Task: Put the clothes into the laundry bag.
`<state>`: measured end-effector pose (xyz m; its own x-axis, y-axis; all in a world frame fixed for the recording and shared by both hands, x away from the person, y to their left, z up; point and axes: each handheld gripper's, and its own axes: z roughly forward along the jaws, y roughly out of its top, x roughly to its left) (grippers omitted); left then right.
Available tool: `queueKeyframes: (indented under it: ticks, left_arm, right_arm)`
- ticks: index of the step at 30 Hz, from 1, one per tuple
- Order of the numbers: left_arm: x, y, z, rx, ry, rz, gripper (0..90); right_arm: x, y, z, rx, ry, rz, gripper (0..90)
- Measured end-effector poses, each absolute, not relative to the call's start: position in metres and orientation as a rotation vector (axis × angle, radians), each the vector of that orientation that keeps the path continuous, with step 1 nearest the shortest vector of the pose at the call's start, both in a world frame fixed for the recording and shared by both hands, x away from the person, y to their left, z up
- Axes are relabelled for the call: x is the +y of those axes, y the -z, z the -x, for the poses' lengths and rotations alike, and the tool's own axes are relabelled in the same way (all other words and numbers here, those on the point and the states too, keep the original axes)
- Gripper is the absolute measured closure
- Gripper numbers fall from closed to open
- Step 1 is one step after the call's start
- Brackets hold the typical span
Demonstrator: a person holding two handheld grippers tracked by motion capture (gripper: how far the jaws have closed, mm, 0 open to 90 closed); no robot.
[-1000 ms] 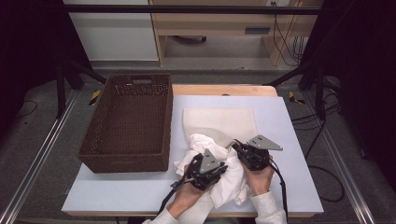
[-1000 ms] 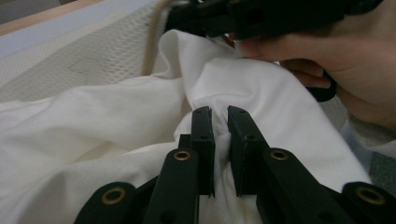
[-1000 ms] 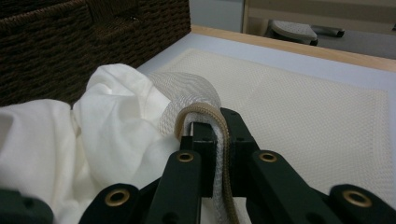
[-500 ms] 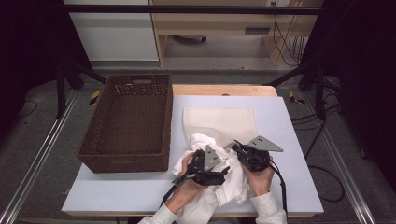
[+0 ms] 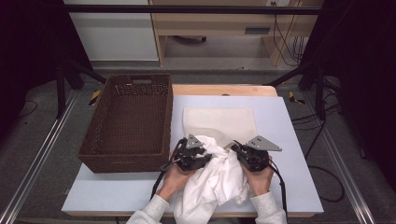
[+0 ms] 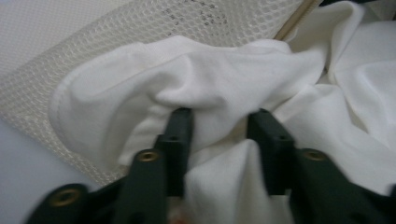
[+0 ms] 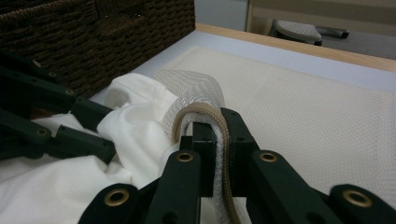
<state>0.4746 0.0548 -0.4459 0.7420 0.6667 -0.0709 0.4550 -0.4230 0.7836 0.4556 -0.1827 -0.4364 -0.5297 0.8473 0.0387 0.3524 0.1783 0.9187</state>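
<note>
1. High view: a crumpled white cotton garment (image 5: 215, 179) sits at the 6 o'clock edge of the pale blue worktop (image 5: 289, 140), bunched between the two hands. A flat cream mesh laundry bag (image 5: 219, 122) lies just past it toward 12 o'clock, and its near edge is lifted up over the garment. A dark brown woven wicker basket (image 5: 128, 121) stands at 9 o'clock, close beside the bag and garment.

2. Same view: the left tongs (image 5: 198, 151) are at the garment's 10 o'clock corner, and the right tongs (image 5: 236, 148) are at its 2 o'clock side, right on the bag's lifted edge.

3. Left gripper view: the left tongs (image 6: 219, 126) have a fold of the white garment (image 6: 224, 88) between them. The jaws have just been closing after popping open, but there's a visible gap and I can't really tell if the pads press on the cloth. The mesh bag (image 6: 140, 32) lies behind, toward 11 o'clock.

4. Right gripper view: the right tongs (image 7: 219, 140) are clamped on the bag's tan zipper edge (image 7: 205, 114), which loops up over the jaw tips. The garment (image 7: 107, 144) is at 9 o'clock with the left tongs (image 7: 93, 126) poking into it, the basket (image 7: 93, 42) at 11 o'clock.
</note>
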Motion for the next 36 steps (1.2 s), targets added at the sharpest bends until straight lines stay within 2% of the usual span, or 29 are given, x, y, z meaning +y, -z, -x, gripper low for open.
queueKeyframes:
  ticks: [1, 3, 10, 11, 14, 15, 19, 27, 30, 33, 36]
  left_arm:
    - [0.057, 0.441, -0.469, 0.833, -0.338, -2.067, 81.2]
    - [0.058, 0.434, -0.462, 0.814, -0.34, -2.031, 82.9]
    - [0.047, 0.413, -0.434, 0.651, -0.291, -1.956, 83.4]
    - [0.034, 0.41, -0.423, 0.59, -0.285, -1.962, 83.3]
    - [0.019, 0.412, -0.416, 0.548, -0.258, -1.985, 83.1]
    - [0.003, 0.418, -0.413, 0.512, -0.247, -2.023, 83.0]
    - [-0.025, 0.437, -0.418, 0.515, -0.348, -2.126, 82.8]
    - [-0.029, 0.439, -0.445, 0.57, -0.337, -2.195, 80.1]
    - [-0.026, 0.439, -0.441, 0.575, -0.365, -2.173, 70.6]
    - [-0.01, 0.426, -0.426, 0.563, -0.376, -2.11, 42.4]
    - [0.008, 0.408, -0.415, 0.568, -0.443, -2.073, 25.6]
  right_arm:
    - [-0.183, 0.436, -0.456, 1.969, -1.33, -1.126, 85.7]
    - [-0.183, 0.436, -0.455, 1.964, -1.331, -1.129, 85.8]
    - [-0.181, 0.437, -0.456, 1.959, -1.339, -1.131, 85.8]
    - [-0.182, 0.437, -0.456, 1.958, -1.342, -1.131, 85.8]
    - [-0.183, 0.436, -0.455, 1.948, -1.358, -1.129, 85.8]
    - [-0.183, 0.435, -0.454, 1.949, -1.364, -1.132, 85.9]
    - [-0.186, 0.431, -0.453, 1.937, -1.393, -1.108, 85.9]
    - [-0.183, 0.427, -0.45, 1.941, -1.392, -1.087, 85.9]
    - [-0.185, 0.428, -0.451, 1.941, -1.386, -1.095, 85.9]
    - [-0.189, 0.432, -0.453, 1.94, -1.383, -1.121, 85.9]
    - [-0.19, 0.432, -0.453, 1.94, -1.373, -1.119, 85.9]
